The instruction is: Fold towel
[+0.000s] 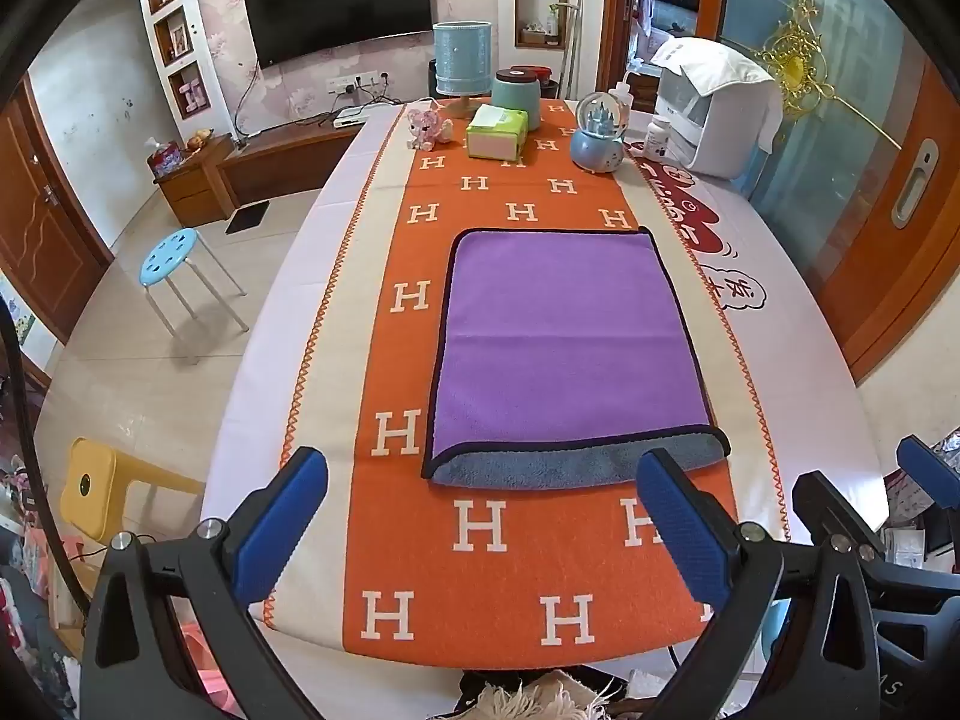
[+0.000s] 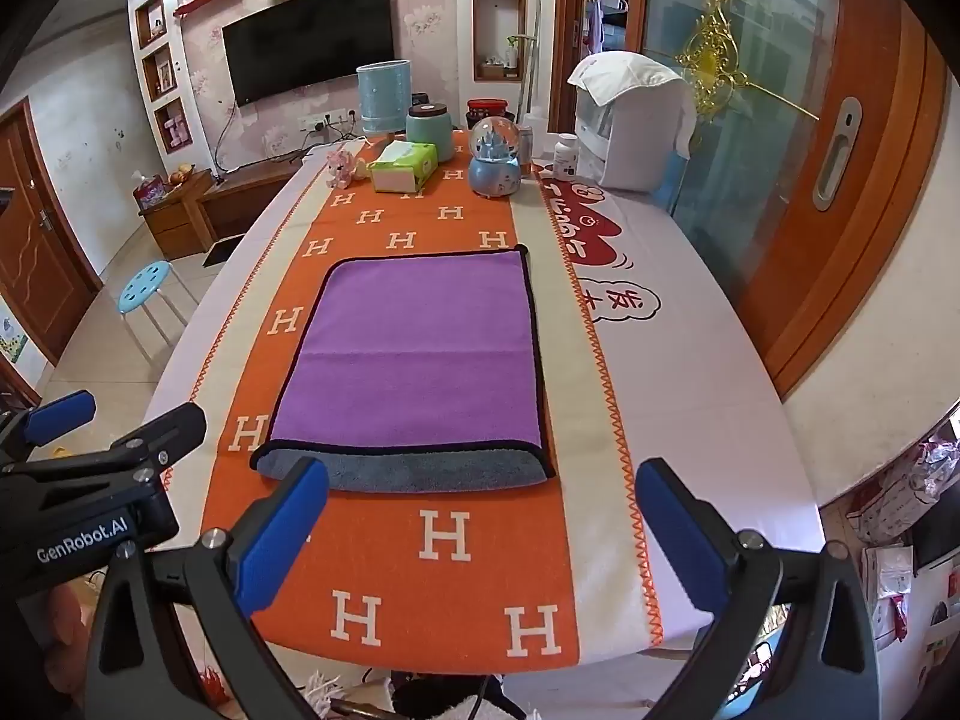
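A purple towel (image 1: 564, 336) with a black hem lies on the orange H-pattern runner (image 1: 480, 570). It is folded over once, with its grey underside showing along the near edge (image 1: 576, 468). It also shows in the right wrist view (image 2: 420, 354). My left gripper (image 1: 480, 516) is open and empty, above the table just short of the towel's near edge. My right gripper (image 2: 480, 522) is open and empty, also just short of the near edge. The right gripper shows at the right of the left wrist view (image 1: 870, 498), the left gripper at the left of the right wrist view (image 2: 120, 420).
At the far end of the table stand a blue lamp (image 1: 462, 60), a teal jar (image 1: 517, 93), a green tissue box (image 1: 497, 132), a pink toy (image 1: 427, 129), a snow globe (image 1: 600, 135) and a white appliance (image 1: 714, 114). A blue stool (image 1: 171, 258) stands on the floor to the left.
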{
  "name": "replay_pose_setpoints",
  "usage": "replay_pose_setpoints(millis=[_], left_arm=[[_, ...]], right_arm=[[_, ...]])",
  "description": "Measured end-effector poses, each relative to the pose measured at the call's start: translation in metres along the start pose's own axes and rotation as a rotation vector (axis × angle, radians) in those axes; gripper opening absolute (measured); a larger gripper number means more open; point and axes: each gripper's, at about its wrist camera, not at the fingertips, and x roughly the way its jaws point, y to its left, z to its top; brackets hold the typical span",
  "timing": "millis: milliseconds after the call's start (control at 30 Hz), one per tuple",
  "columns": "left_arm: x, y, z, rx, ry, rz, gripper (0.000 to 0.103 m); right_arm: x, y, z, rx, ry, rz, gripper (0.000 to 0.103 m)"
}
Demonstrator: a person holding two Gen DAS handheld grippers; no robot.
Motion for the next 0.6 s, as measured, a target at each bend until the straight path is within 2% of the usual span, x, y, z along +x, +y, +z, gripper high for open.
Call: replay_pose_setpoints(millis=[600], left_arm=[[-0.0001, -0.0002, 0.0001, 0.001, 0.0, 0.001, 0.102]], right_arm=[[0.0013, -0.0028, -0.0013, 0.005, 0.002, 0.005, 0.102]])
